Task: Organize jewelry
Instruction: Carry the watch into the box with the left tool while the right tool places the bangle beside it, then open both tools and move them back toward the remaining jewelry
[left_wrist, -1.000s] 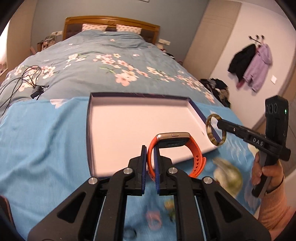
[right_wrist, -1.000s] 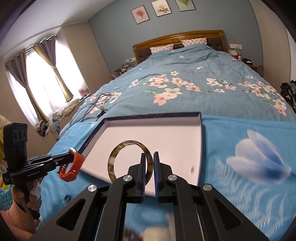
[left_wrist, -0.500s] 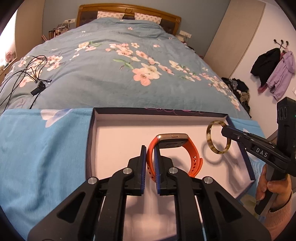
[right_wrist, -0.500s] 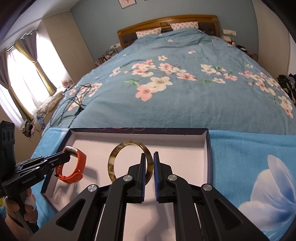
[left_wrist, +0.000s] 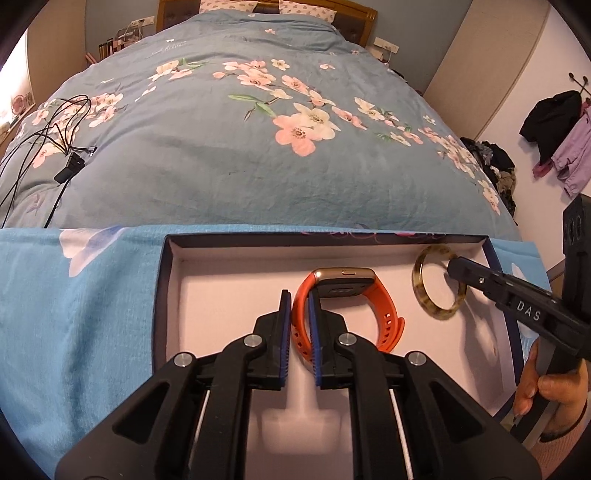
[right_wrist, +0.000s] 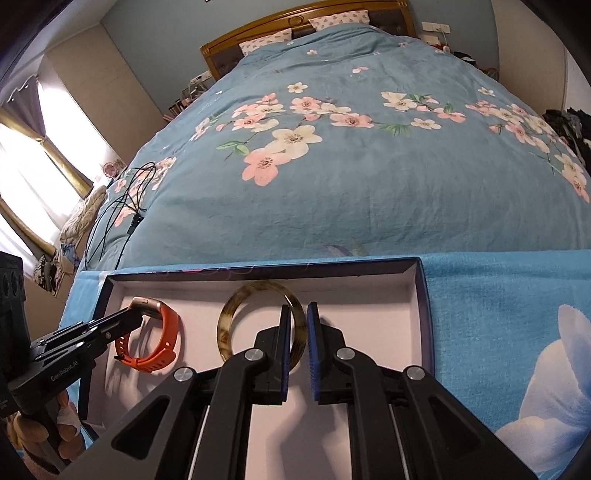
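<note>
An orange-strapped watch (left_wrist: 347, 295) stands on edge in the dark-rimmed box (left_wrist: 229, 295) with a pale pink floor. My left gripper (left_wrist: 297, 301) has its jaws slightly parted around the strap; it also shows in the right wrist view (right_wrist: 138, 314) beside the watch (right_wrist: 155, 343). A tortoiseshell bangle (left_wrist: 437, 284) sits low in the box's far right part. My right gripper (right_wrist: 297, 314) has its jaws slightly parted around the bangle (right_wrist: 258, 321) rim; it shows in the left wrist view (left_wrist: 452, 267).
The box rim (right_wrist: 424, 295) lies on a light blue cloth (left_wrist: 74, 295) over a floral bedspread (left_wrist: 258, 147). Black cables (left_wrist: 55, 140) lie on the bed at left. Clothes hang on the wall (left_wrist: 561, 129) at right.
Both grippers moved forward and down into the box with the watch and the bangle. Both pairs of jaws have opened slightly from their tight grip.
</note>
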